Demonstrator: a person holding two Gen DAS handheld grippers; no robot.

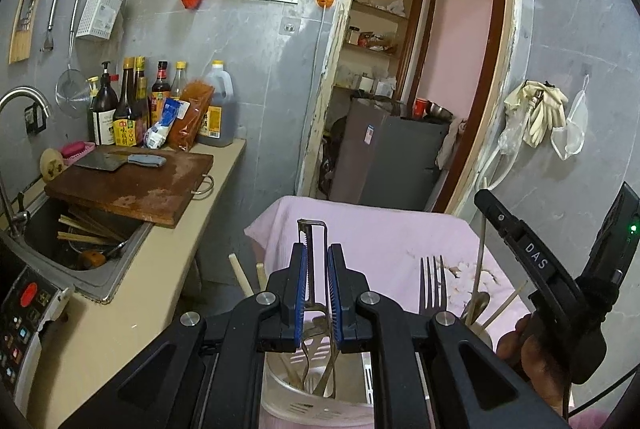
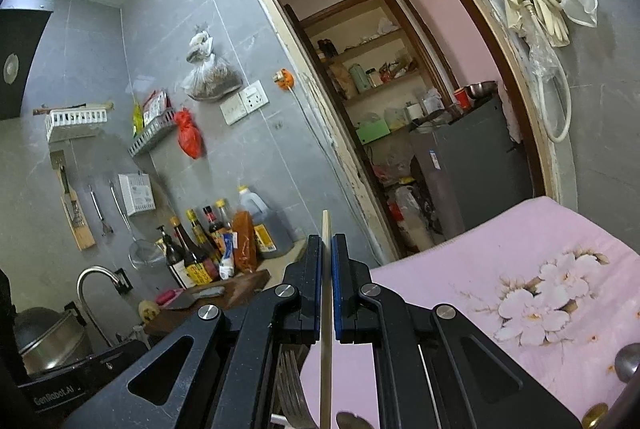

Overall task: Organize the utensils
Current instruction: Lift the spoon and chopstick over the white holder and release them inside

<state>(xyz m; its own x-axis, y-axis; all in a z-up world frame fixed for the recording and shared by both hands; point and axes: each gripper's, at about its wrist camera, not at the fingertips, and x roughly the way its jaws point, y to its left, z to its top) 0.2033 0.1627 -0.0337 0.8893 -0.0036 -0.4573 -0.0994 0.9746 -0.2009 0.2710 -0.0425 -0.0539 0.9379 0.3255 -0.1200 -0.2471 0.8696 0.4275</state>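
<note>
- Blue-padded jaws of our left gripper are clenched on a metal peeler, held upright directly above the white plastic utensil holder.
- Our right gripper is clamped on 1 pale chopstick, also upright, over the holder's right part, which sits at the near edge of the pink floral cloth.
- To do this step well, we judge each piece should stay vertical and go down into a free gap before the jaws let go; the peeler's lower end sits close to the metal handles already in the holder, so a slight shift sideways would avoid a snag.
- We should lower 1 hand at a time so the 2 tools do not knock together.
- Count in the left view: 1 fork standing tines up, 1 spoon, about 3 loose chopstick ends poking up, several metal handles we cannot separate.
- On the counter: 1 cleaver on 1 wooden board; more chopsticks lie in the sink.
</note>
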